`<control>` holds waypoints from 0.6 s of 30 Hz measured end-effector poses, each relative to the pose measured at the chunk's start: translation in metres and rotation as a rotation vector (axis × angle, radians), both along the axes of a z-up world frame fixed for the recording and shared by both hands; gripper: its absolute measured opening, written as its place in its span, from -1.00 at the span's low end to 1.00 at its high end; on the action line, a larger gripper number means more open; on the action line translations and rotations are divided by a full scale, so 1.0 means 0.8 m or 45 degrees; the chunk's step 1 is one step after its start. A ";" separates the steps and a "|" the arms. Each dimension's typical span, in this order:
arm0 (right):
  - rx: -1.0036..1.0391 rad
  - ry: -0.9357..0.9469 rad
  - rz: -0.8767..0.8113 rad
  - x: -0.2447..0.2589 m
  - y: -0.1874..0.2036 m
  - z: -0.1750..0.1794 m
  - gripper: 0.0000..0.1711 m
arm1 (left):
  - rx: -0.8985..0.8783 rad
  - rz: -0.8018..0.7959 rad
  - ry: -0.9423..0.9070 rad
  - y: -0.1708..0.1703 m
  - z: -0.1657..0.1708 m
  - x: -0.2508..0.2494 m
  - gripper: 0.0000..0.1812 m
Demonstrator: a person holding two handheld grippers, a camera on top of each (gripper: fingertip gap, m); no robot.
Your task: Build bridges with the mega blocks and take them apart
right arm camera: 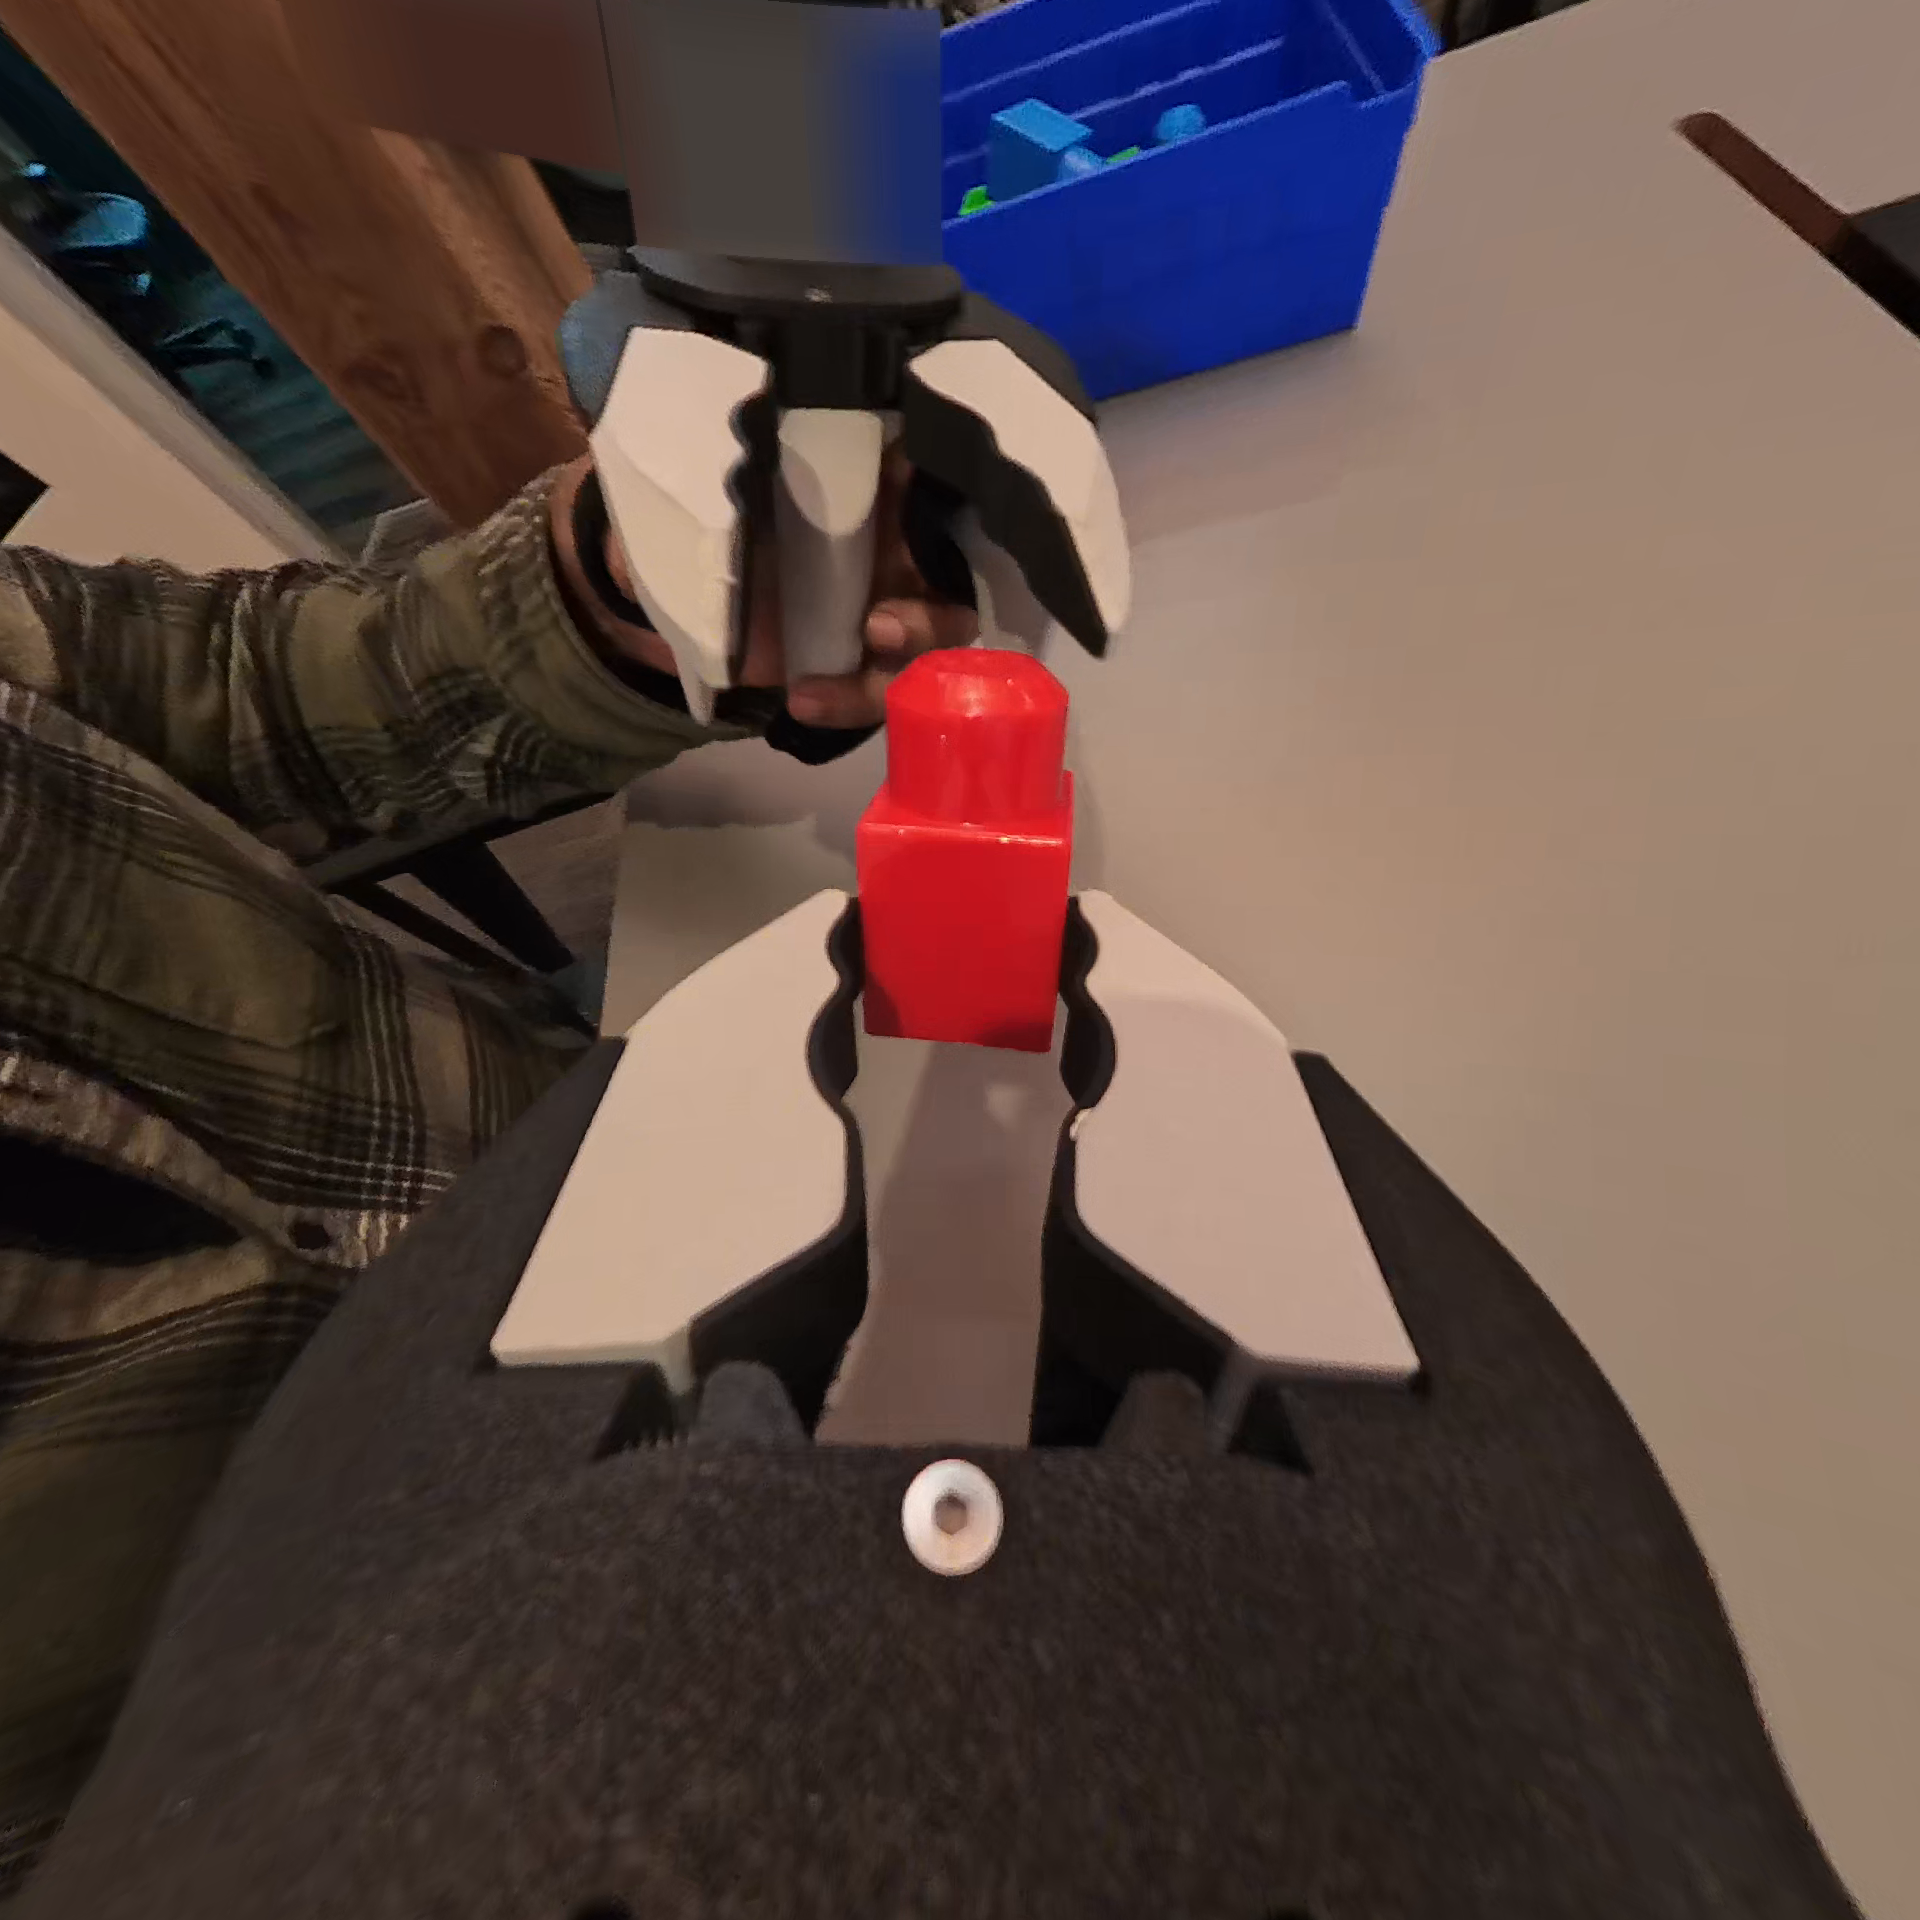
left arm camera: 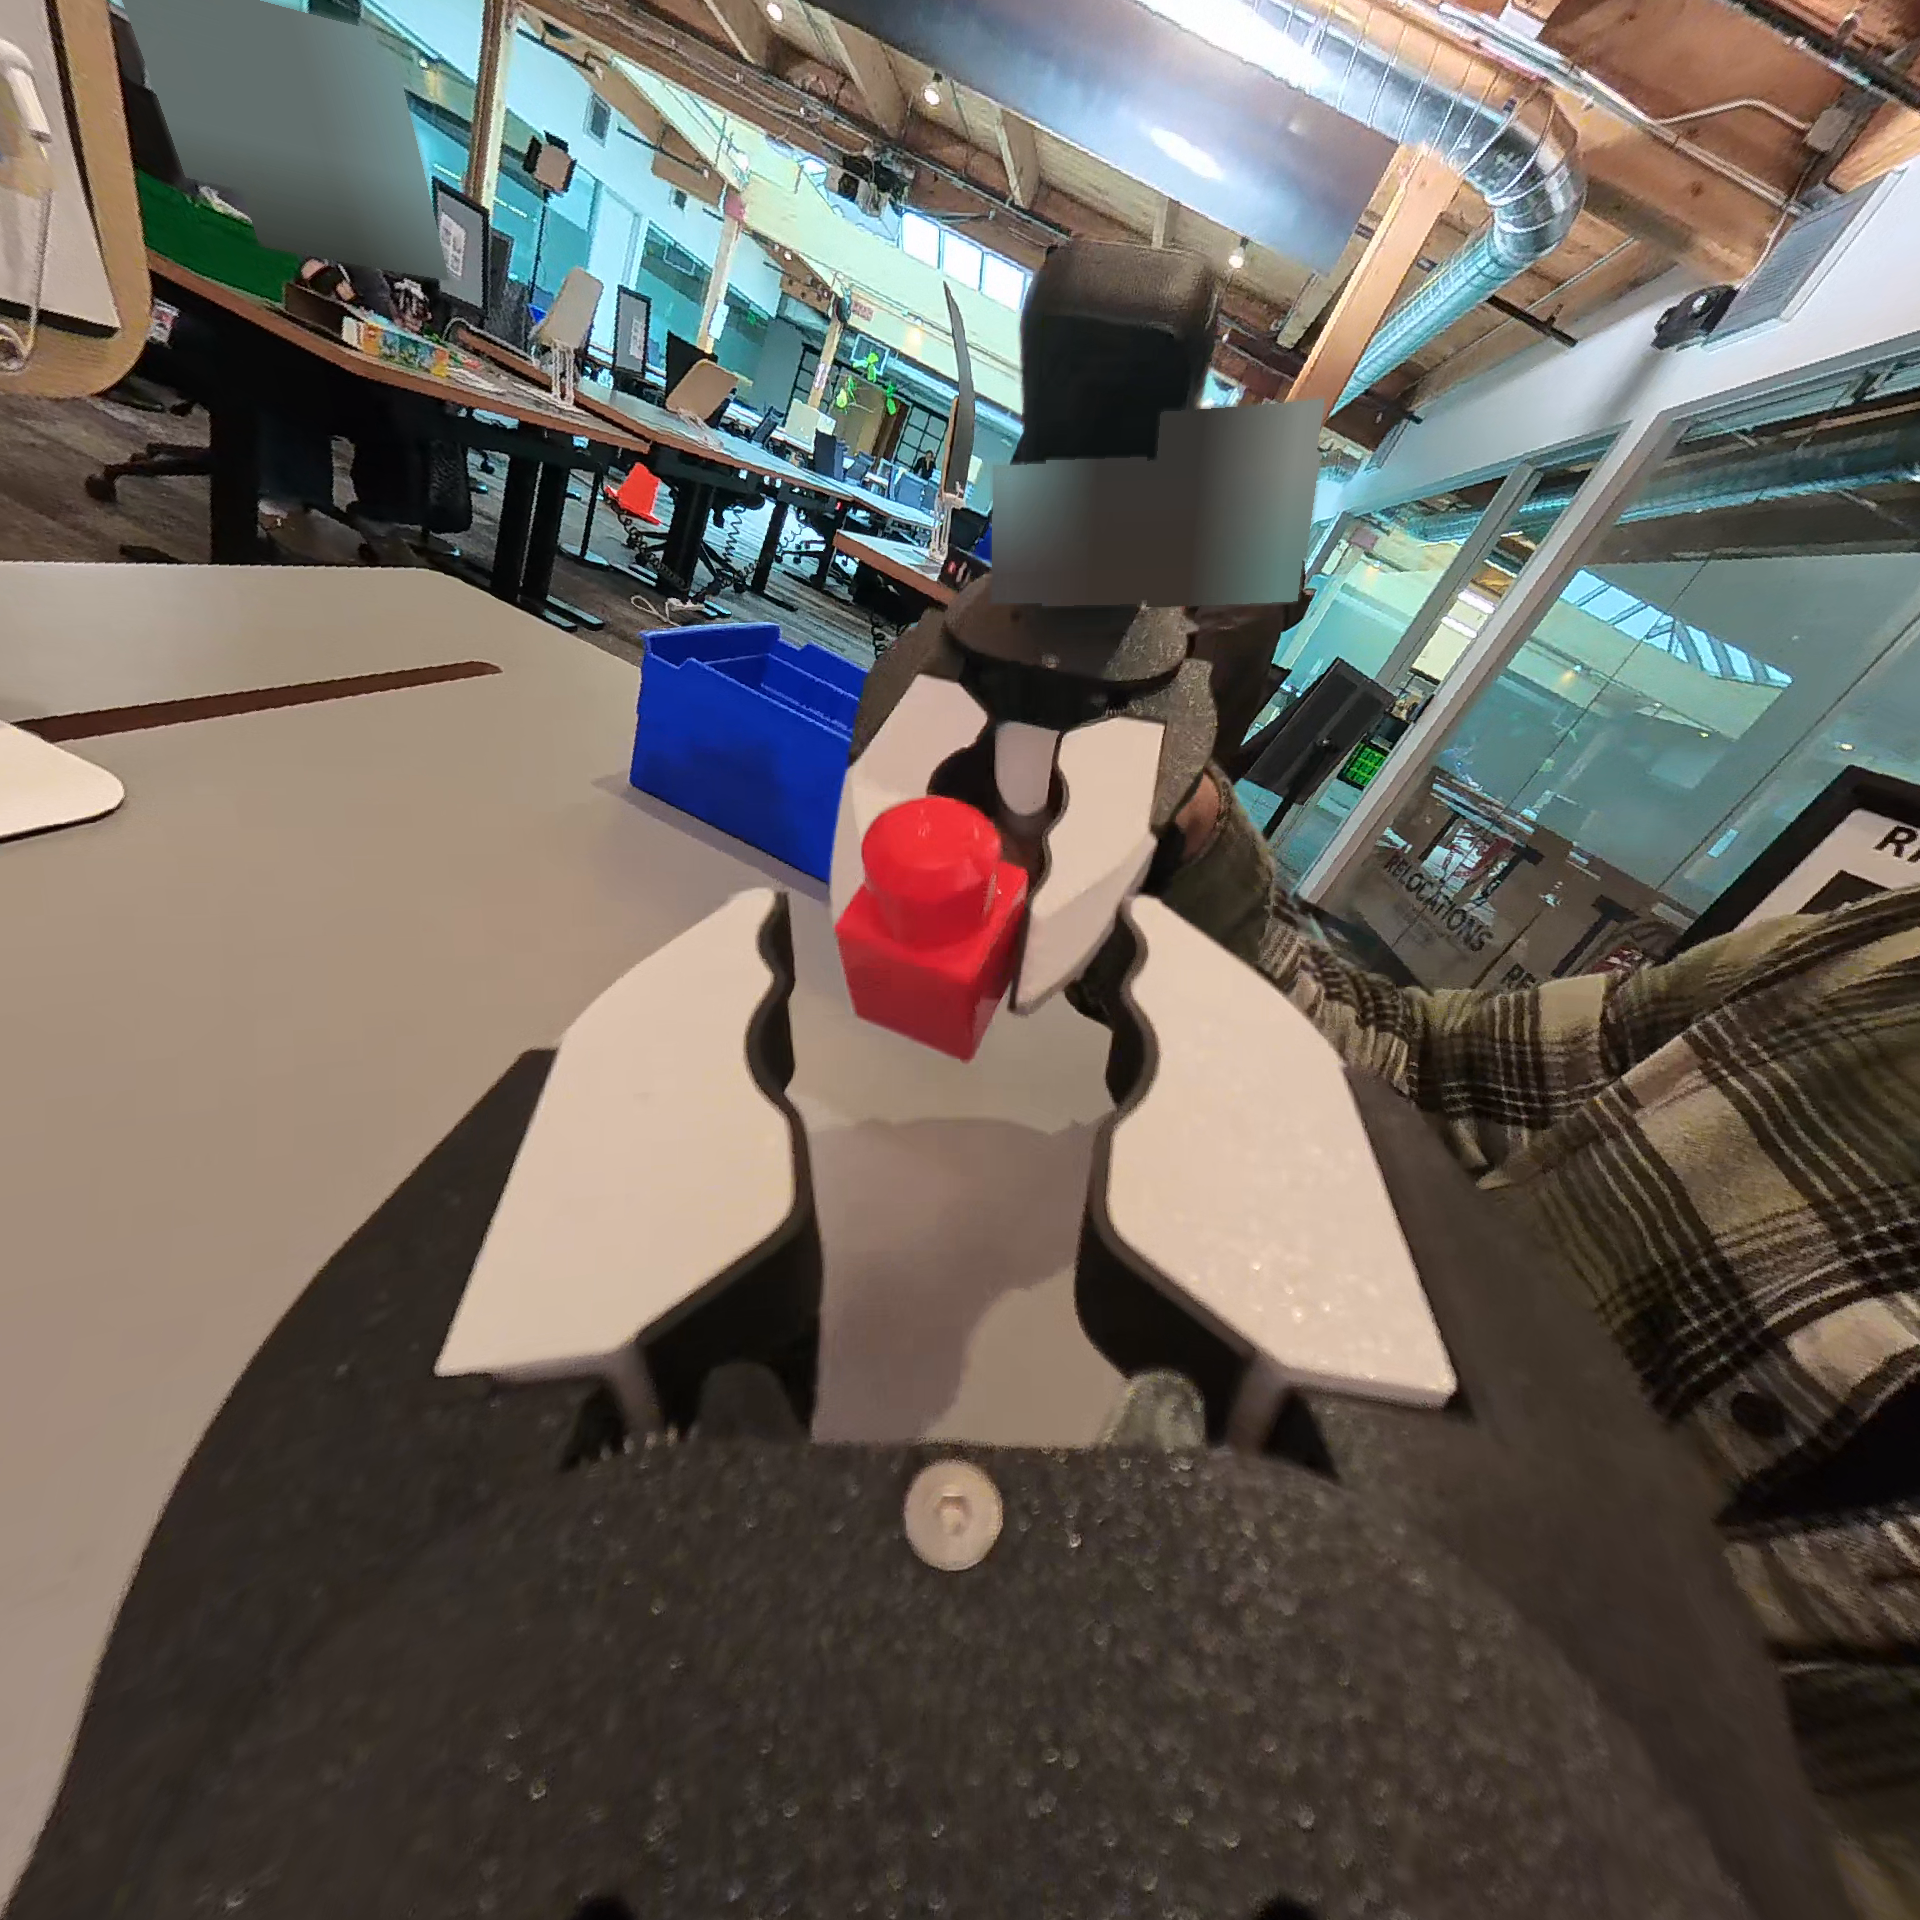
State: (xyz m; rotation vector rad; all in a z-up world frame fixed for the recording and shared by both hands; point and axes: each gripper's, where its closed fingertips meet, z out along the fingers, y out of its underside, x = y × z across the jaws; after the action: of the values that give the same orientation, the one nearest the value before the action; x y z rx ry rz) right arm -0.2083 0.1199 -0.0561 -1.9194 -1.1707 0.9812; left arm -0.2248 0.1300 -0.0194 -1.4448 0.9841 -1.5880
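— Right gripper [right arm camera: 961,971] clamped on the red block [right arm camera: 961,914], low on its body, stud pointing away from the camera; held clear above the grey table [right arm camera: 1507,831]; nothing stacked yet.

— Left gripper [left arm camera: 945,1029] spread wide and empty; faced the block across a small gap, tips just beside the stud, not touching.

— Could slip or twist out, judged from so narrow a hold near the fingertips; smooth plastic; any bump from the opposite tips might tip it loose, down to the table.

— Could also jam at a handover if both closed on the same faces; better taken by the stud end.

— Further out: plaid sleeve [right arm camera: 260,748] reaching in from the side, wrist bent toward the block; blue bin [right arm camera: 1226,281] behind on the table, holding blue and green pieces.
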 end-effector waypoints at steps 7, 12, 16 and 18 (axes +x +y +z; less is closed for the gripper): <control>0.048 0.093 0.096 -0.035 -0.013 0.001 -0.58 | 0.047 -0.086 0.077 -0.015 -0.013 0.005 -0.54; 0.040 0.175 0.115 -0.038 -0.022 0.004 -0.58 | 0.140 -0.087 0.099 -0.026 -0.008 0.007 -0.61; -0.004 0.301 0.062 -0.036 -0.023 0.010 -0.44 | 0.181 -0.014 0.131 -0.026 -0.002 0.000 -0.63; -0.005 0.331 -0.033 -0.027 -0.016 0.007 -0.33 | 0.178 0.086 0.128 -0.012 0.008 -0.021 -0.63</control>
State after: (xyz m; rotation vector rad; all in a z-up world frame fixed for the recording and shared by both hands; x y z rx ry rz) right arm -0.2300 0.1069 -0.0502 -1.7430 -0.9914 1.1791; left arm -0.2417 0.1205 -0.0129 -1.4566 1.0711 -1.3813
